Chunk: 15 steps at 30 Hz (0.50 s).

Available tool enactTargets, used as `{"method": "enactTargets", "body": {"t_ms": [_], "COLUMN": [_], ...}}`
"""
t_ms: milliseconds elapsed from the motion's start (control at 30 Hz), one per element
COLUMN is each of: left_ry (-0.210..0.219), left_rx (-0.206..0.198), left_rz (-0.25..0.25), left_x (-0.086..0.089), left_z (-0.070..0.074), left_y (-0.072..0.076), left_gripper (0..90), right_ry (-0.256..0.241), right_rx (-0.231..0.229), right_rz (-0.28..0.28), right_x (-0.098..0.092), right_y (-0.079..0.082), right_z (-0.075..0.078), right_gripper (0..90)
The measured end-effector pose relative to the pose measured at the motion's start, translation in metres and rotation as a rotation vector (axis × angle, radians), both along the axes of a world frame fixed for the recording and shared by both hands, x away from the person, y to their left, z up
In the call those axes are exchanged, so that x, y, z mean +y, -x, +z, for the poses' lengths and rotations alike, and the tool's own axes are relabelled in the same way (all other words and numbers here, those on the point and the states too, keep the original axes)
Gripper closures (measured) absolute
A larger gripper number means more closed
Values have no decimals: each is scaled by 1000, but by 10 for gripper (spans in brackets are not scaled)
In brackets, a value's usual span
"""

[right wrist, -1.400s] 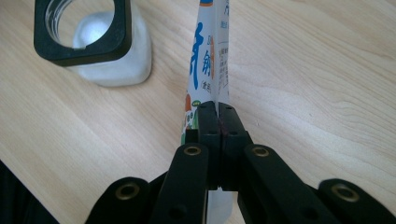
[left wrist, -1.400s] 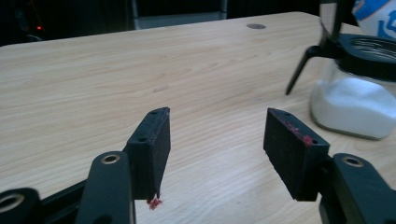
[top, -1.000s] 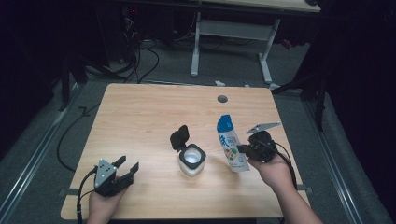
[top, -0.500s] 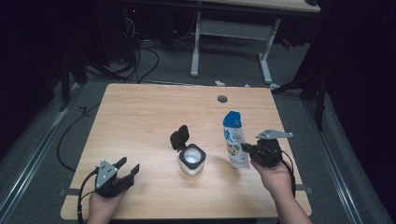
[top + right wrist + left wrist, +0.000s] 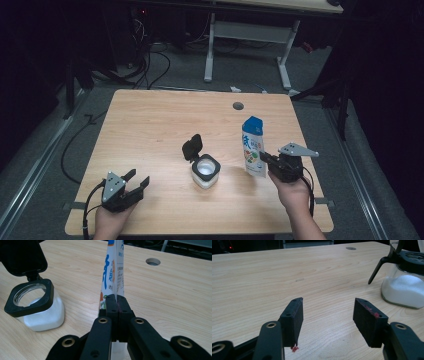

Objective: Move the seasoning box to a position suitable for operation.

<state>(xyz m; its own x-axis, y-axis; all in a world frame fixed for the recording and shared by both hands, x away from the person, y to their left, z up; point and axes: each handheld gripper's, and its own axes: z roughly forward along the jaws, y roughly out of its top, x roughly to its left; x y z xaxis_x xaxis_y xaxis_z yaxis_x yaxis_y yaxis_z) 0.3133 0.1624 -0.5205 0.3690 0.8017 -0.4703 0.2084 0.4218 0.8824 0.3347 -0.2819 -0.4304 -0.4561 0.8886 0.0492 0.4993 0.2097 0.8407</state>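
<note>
A tall, flat white pouch with a blue top and blue and orange print (image 5: 253, 146) stands upright on the right side of the wooden table. Its lower edge is pinched thin. Just beside it sits a small clear jar of white powder (image 5: 205, 171), black lid flipped open.

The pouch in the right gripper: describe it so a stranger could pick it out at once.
On the wooden table, look right of the open jar of white powder. The pouch stands upright, its edge pinched by the right gripper: white with a blue top and printing.
</note>
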Motion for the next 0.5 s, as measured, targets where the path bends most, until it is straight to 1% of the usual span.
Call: {"method": "enactTargets", "body": {"t_ms": [133, 333, 400, 433, 500], "left_ry": [6, 7, 5, 6, 2], "left_rx": [0, 0, 2, 3, 3], "left_rz": [0, 5, 6, 5, 2], "left_x": [0, 2, 2, 2, 2], "left_z": [0, 2, 1, 1, 1], "left_y": [0, -1, -1, -2, -2], "left_gripper": [420, 420, 421, 421, 421], "right_ry": [-15, -16, -23, -19, -27], "right_rx": [-23, -93, -101, -112, -129], "right_rz": [-4, -2, -4, -9, -7], "right_x": [0, 1, 1, 2, 3], "right_y": [-1, -3, -5, -6, -9], "right_z": [-4, -8, -9, -11, -14], "right_gripper": [900, 900, 900, 900, 900]}}
